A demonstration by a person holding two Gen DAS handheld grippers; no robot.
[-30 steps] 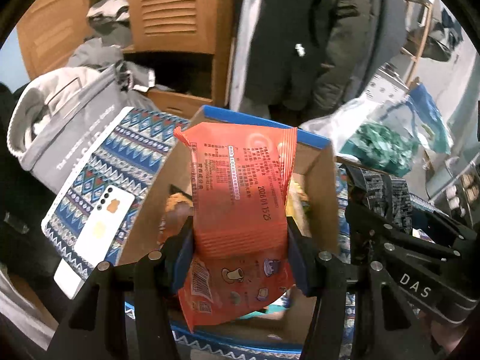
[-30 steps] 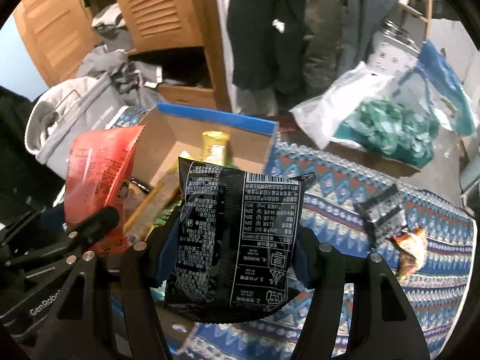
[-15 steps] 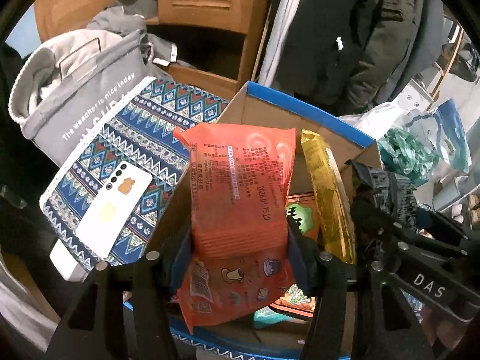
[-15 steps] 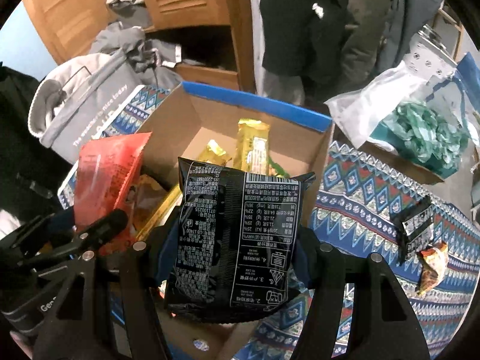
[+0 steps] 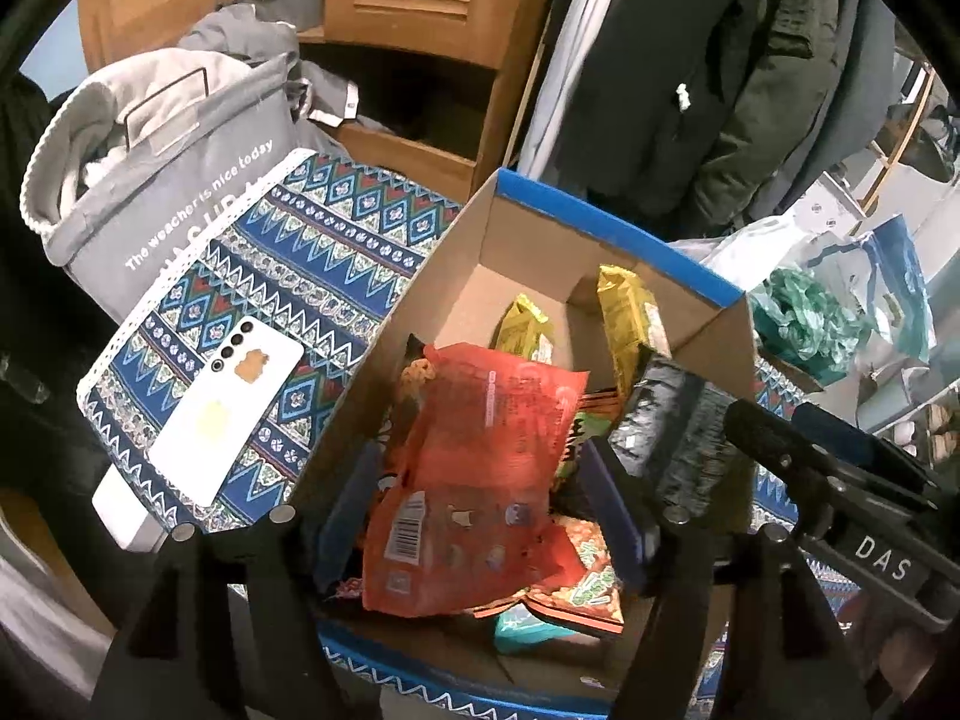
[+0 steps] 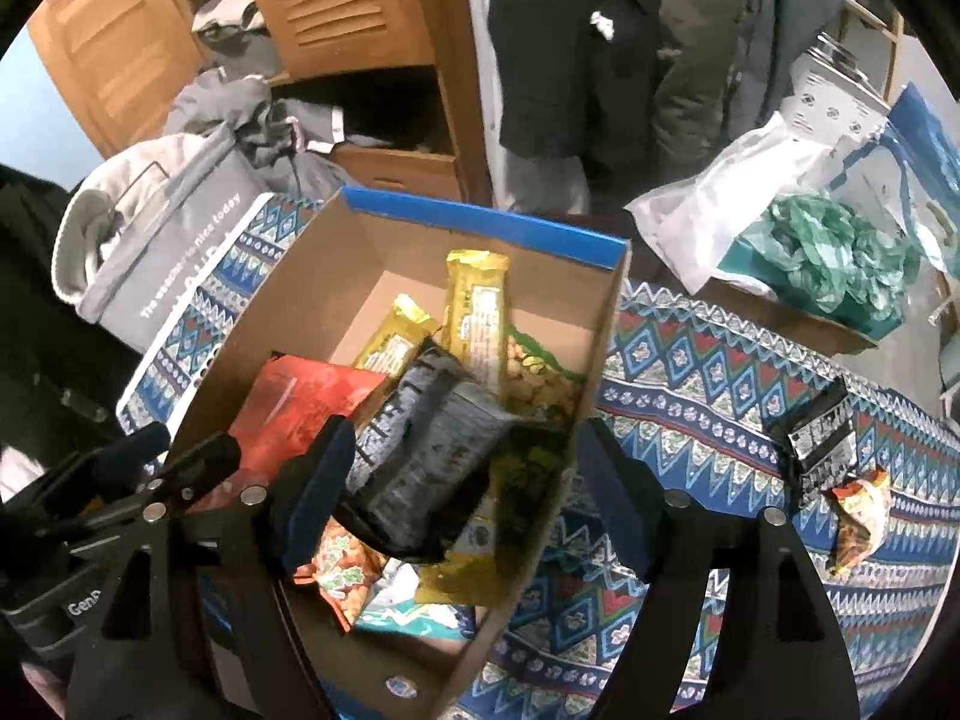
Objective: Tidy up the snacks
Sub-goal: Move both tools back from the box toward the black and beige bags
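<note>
Snacks (image 6: 420, 450) in cardboard box (image 6: 480, 222)

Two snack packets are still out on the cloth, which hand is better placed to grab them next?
Right. The black packet and orange packet lie on the cloth beside the right gripper, whose jaws have just opened. The left gripper sits over the box, on its far side.

The cardboard box (image 5: 528, 276) is matt brown with a glossy blue rim. Inside it, the orange snack packet (image 5: 474, 492) and black snack packet (image 6: 420, 450) are shiny crinkled plastic film. Beside the box, the woven patterned cloth (image 5: 288, 264) looks rough; the white phone (image 5: 228, 414) is smooth.
</note>
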